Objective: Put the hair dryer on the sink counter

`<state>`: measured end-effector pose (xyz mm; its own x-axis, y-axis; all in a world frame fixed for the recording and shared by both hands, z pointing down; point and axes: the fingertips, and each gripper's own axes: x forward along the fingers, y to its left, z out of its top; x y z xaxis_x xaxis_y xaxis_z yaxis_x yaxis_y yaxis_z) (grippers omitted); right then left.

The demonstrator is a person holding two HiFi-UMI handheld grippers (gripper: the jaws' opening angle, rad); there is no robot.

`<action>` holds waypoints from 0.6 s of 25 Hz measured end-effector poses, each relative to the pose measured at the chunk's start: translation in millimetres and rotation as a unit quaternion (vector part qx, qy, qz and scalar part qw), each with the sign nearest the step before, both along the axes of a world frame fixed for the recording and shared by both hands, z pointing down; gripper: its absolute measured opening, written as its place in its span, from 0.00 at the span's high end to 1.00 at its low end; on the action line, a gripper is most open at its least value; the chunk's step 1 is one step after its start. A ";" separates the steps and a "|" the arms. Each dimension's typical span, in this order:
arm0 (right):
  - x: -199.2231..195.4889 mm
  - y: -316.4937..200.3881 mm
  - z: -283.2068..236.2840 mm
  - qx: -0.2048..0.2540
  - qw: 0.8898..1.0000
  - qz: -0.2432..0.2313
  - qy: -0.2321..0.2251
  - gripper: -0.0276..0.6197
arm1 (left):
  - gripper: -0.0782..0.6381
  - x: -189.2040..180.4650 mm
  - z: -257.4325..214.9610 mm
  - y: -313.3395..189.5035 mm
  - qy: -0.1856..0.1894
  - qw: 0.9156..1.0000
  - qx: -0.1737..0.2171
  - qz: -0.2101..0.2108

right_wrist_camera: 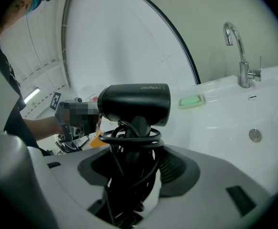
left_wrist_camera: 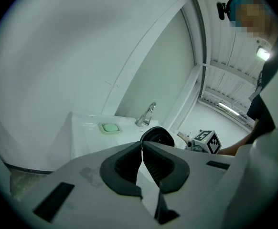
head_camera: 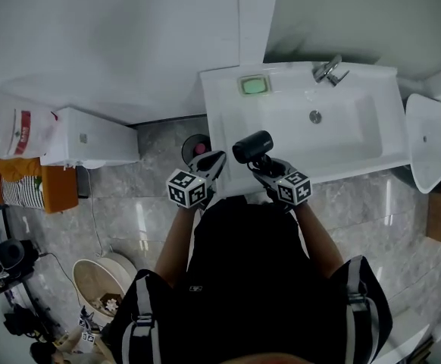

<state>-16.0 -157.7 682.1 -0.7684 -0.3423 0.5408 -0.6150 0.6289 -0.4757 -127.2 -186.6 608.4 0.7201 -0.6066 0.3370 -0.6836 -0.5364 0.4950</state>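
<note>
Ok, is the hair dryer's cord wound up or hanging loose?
Wound up: the cord loops round the hair dryer's handle, clamped between the right gripper's jaws.

hair dryer (right_wrist_camera: pixel 136 102): matte black, cord (right_wrist_camera: pixel 129 138) black too
sink counter (head_camera: pixel 224 120): glossy white; tap (head_camera: pixel 329 70) and drain (head_camera: pixel 315 116) chrome
soap dish (head_camera: pixel 254 85): mint green
left gripper (left_wrist_camera: pixel 141 146), right gripper (right_wrist_camera: pixel 135 156): light grey shells, dark grey ribbed pads (left_wrist_camera: pixel 162 163)
marker cubes (head_camera: pixel 188 189): white faces, black square patterns
floor (head_camera: pixel 152 226): grey marble, pale streaks, shiny
person's top (head_camera: pixel 251 279): black
cabinet (head_camera: pixel 92 139): white
box (head_camera: pixel 57 189): orange, with a black-and-white striped cloth (head_camera: pixel 14 190) on it
</note>
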 end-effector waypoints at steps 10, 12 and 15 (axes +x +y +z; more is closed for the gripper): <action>-17.6 -7.0 21.8 -0.011 0.999 0.028 0.012 0.49 | 0.86 -16.6 8.9 -15.8 0.008 1.000 -0.003 0.008; -17.7 -7.8 27.7 -0.019 0.999 0.032 0.025 0.49 | 0.86 -16.6 8.0 -18.6 0.007 1.000 -0.002 0.012; -17.7 -10.9 36.9 -0.029 0.998 0.039 0.039 0.49 | 0.86 -17.1 8.9 -21.0 0.007 1.000 -0.002 0.017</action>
<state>-33.7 -168.7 719.0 -0.6947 -0.3666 0.6189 -0.6983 0.5502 -0.4579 -144.4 -207.6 617.2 0.7451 -0.5799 0.3295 -0.6578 -0.5572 0.5068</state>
